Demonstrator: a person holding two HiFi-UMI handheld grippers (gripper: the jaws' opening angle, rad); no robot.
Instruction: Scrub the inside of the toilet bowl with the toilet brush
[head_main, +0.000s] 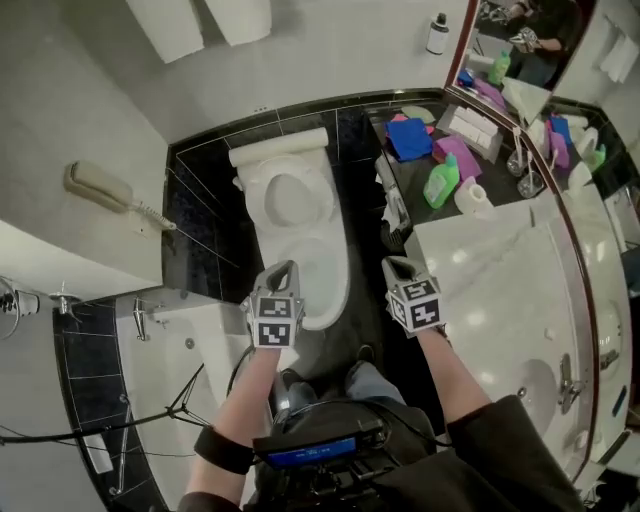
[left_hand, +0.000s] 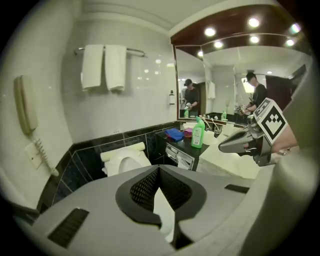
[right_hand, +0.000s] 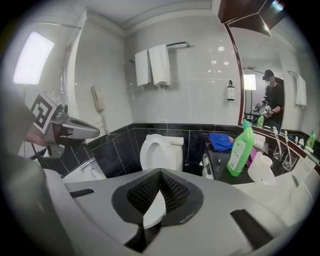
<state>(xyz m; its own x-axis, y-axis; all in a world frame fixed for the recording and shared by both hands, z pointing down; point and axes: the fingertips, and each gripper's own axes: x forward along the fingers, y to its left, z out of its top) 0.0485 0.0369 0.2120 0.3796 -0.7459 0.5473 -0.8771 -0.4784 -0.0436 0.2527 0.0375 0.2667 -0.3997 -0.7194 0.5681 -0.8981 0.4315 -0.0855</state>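
The white toilet (head_main: 300, 235) stands against the black-tiled wall with its seat and lid raised, and the bowl shows open from above. No toilet brush shows in any view. My left gripper (head_main: 283, 268) hovers over the bowl's near rim, shut and empty. My right gripper (head_main: 397, 264) hangs just right of the bowl, also shut and empty. In the left gripper view the toilet (left_hand: 125, 161) lies beyond the closed jaw tips (left_hand: 159, 168). In the right gripper view the toilet (right_hand: 157, 150) sits straight ahead of the meeting tips (right_hand: 160, 171).
A black side shelf (head_main: 410, 190) right of the toilet holds a blue cloth (head_main: 408, 138), a green bottle (head_main: 440, 180) and a paper roll (head_main: 472, 195). A white vanity counter (head_main: 500, 290) fills the right side. A bathtub (head_main: 195, 340) and wall phone (head_main: 100, 188) are on the left.
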